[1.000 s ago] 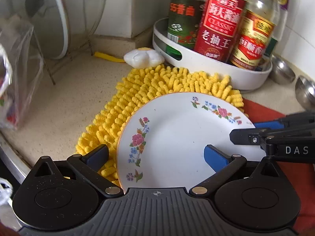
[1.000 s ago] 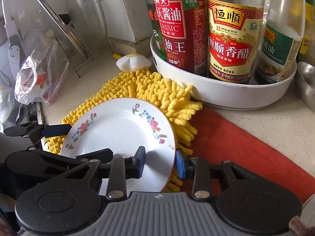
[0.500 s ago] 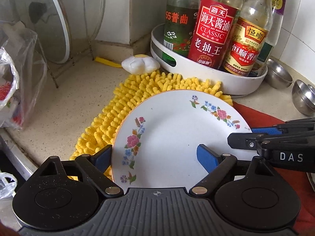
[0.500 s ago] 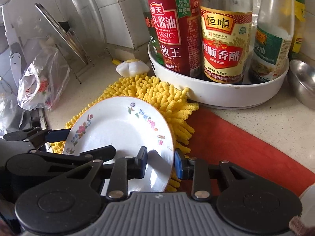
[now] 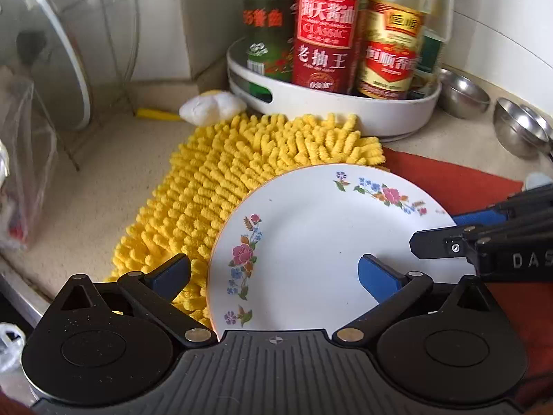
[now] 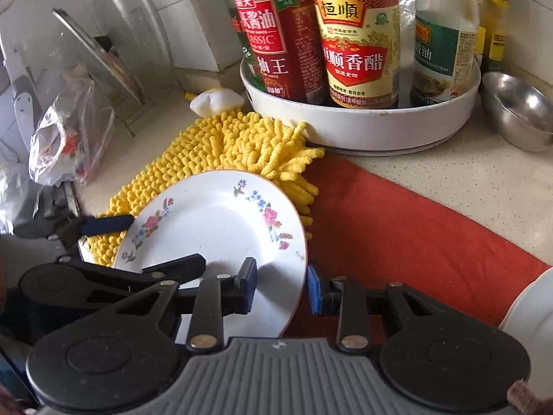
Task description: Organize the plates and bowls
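Observation:
A white plate (image 5: 311, 242) with a flower pattern is tilted, its far edge over the yellow chenille cloth (image 5: 224, 180). My right gripper (image 6: 281, 288) is shut on the plate's (image 6: 214, 228) right rim, one pad on top and one under the edge. My left gripper (image 5: 274, 273) straddles the left rim with its jaws opening wide; neither pad presses on the plate. In the left wrist view the right gripper (image 5: 449, 230) reaches in from the right. Steel bowls (image 5: 463, 91) (image 5: 518, 128) sit at the back right.
A white round tray (image 5: 345, 117) of sauce bottles stands behind the cloth. A red mat (image 6: 397, 214) lies under the plate's right side, with another white dish (image 6: 532, 321) at its near right. A glass lid (image 5: 52, 52) in a wire rack and a plastic bag (image 6: 62, 145) stand left.
The plate has slid right and nearer with the right gripper, uncovering more of the yellow cloth. The left gripper followed it, still straddling the left rim.

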`<control>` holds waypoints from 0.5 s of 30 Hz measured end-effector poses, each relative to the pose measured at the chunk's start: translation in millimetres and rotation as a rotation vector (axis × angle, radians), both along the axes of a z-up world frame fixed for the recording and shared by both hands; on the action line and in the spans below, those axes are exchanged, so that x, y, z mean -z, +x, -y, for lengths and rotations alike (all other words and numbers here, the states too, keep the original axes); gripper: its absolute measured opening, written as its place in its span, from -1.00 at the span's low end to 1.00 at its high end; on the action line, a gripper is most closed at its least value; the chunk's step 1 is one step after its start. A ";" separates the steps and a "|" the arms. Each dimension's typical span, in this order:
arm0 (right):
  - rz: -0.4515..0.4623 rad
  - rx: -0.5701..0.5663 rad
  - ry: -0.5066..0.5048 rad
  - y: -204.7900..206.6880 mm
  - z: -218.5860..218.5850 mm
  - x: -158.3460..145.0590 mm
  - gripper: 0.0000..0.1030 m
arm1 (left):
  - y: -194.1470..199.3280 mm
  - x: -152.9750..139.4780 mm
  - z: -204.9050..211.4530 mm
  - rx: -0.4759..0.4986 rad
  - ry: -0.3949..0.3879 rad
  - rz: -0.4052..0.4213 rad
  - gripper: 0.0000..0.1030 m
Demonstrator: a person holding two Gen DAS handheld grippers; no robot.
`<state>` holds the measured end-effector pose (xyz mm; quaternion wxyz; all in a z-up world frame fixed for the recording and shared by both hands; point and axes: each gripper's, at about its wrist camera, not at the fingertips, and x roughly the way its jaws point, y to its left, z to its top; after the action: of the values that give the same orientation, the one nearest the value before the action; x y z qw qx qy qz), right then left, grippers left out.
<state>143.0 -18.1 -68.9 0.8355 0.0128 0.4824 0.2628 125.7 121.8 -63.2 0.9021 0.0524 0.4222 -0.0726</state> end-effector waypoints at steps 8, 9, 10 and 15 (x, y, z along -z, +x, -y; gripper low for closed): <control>0.012 0.014 0.007 -6.1 2.2 -0.6 -0.46 | 0.5 -3.0 6.0 -0.019 -0.013 0.006 0.84; 0.016 0.012 0.005 -7.6 2.5 -1.3 -0.46 | 0.3 -5.3 6.7 -0.026 -0.010 0.006 0.82; 0.021 0.013 0.005 -9.6 3.2 -2.6 -0.46 | -0.6 -7.5 7.8 -0.026 -0.001 0.008 0.82; 0.033 0.019 0.008 -14.8 8.9 -7.5 -0.47 | -6.5 -12.8 15.7 -0.015 0.020 0.006 0.81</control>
<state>128.2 -27.0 -61.3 0.8456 0.0165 0.4676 0.2569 119.2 106.1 -50.5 0.9033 0.0584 0.4206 -0.0614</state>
